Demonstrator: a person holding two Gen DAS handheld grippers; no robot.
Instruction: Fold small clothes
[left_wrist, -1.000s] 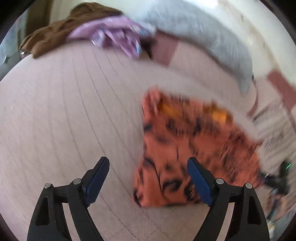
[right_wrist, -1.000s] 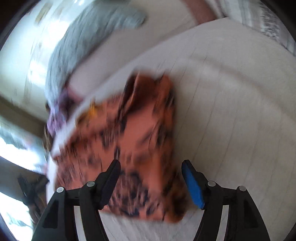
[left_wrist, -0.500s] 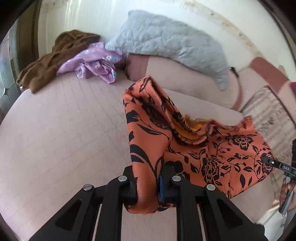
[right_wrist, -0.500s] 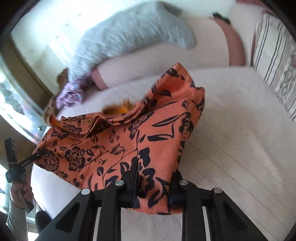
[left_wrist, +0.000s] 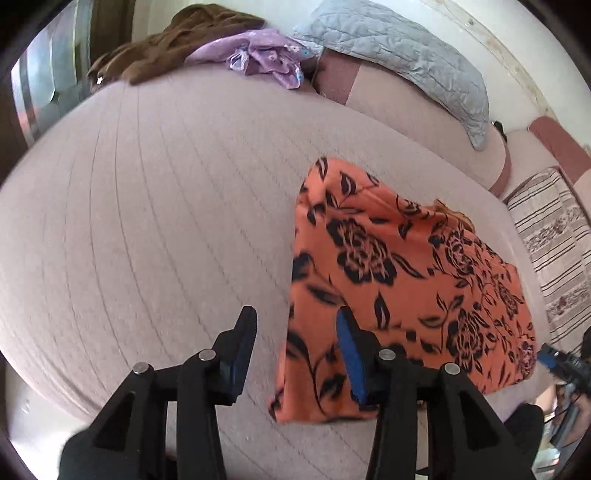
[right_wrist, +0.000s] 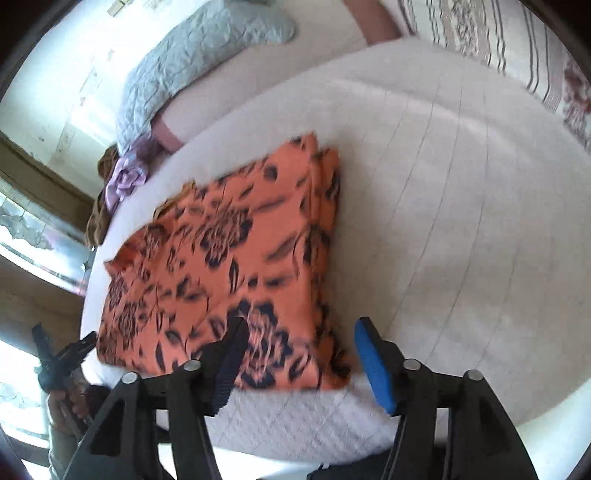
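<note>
An orange garment with black flowers (left_wrist: 399, 280) lies folded flat on the pale quilted bed (left_wrist: 155, 229). My left gripper (left_wrist: 297, 347) hovers over the garment's near left edge. Its jaws are opening, with the cloth edge below the gap and neither pad pressing on it. In the right wrist view the same garment (right_wrist: 229, 266) spreads to the left. My right gripper (right_wrist: 301, 354) stands above its near right corner, jaws opening and pads off the cloth. Each view catches the other gripper at its outer edge: the right one (left_wrist: 557, 362) and the left one (right_wrist: 62, 354), held in a hand.
At the head of the bed lie a grey quilted pillow (left_wrist: 406, 55), a crumpled purple cloth (left_wrist: 266, 59) and a brown cloth (left_wrist: 173, 40). A striped cushion (left_wrist: 554, 251) sits at the right. The bed's front edge (right_wrist: 295, 435) runs just below my right gripper.
Half a second ago both grippers were shut on the garment's near edge, holding it up. Now both have let go, the garment lies flat and folded, and the grippers have drawn back.
</note>
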